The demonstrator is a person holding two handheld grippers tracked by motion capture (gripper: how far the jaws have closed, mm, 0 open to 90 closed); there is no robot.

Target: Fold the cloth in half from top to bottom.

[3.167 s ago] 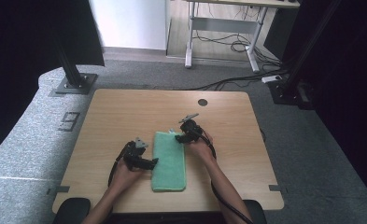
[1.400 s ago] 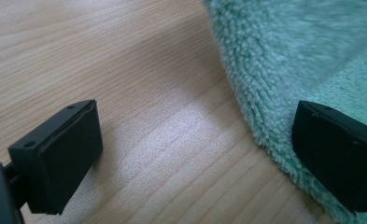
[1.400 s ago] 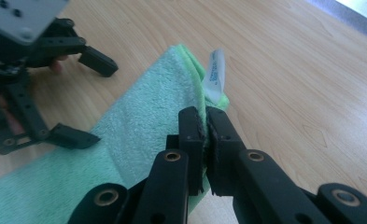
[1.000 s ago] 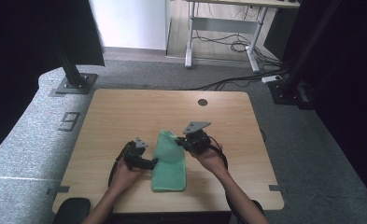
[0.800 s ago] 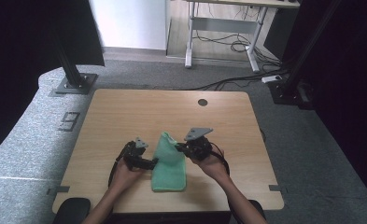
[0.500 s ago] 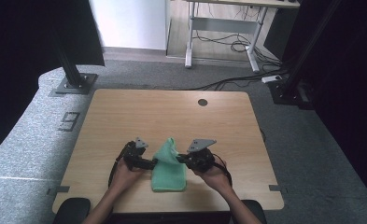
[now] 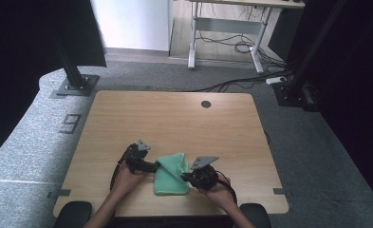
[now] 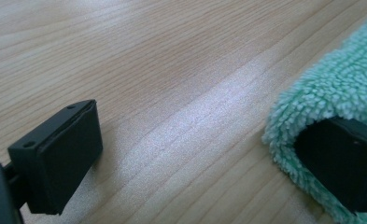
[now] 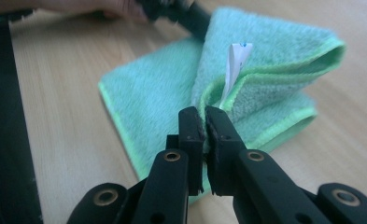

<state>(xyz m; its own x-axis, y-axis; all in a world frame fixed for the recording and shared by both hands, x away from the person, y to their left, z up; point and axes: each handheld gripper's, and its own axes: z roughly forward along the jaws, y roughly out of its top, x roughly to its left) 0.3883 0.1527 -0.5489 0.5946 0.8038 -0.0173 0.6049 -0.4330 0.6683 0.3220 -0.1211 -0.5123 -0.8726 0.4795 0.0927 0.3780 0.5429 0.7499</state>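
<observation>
One green cloth (image 7: 171,174) lies near the front edge of one wooden table (image 7: 174,118), between two grippers.

Left gripper (image 7: 148,166): jaws apart. One jaw sits on bare wood; the other is tucked under the cloth's left edge (image 8: 312,107). It has kept its place at that edge throughout.

Cloth: 3.2 s ago it lay flat as one long strip. Since then its far end has been lifted and carried toward the person, and it now stands as a raised fold over the near half. The fold in half looks largely done but not yet laid flat.

Right gripper (image 9: 204,122): jaws clamped on the cloth's corner hem, beside one white tag (image 9: 235,65). It has come down and nearer over the last second.

Next, probably: lower the corner, then release.
</observation>
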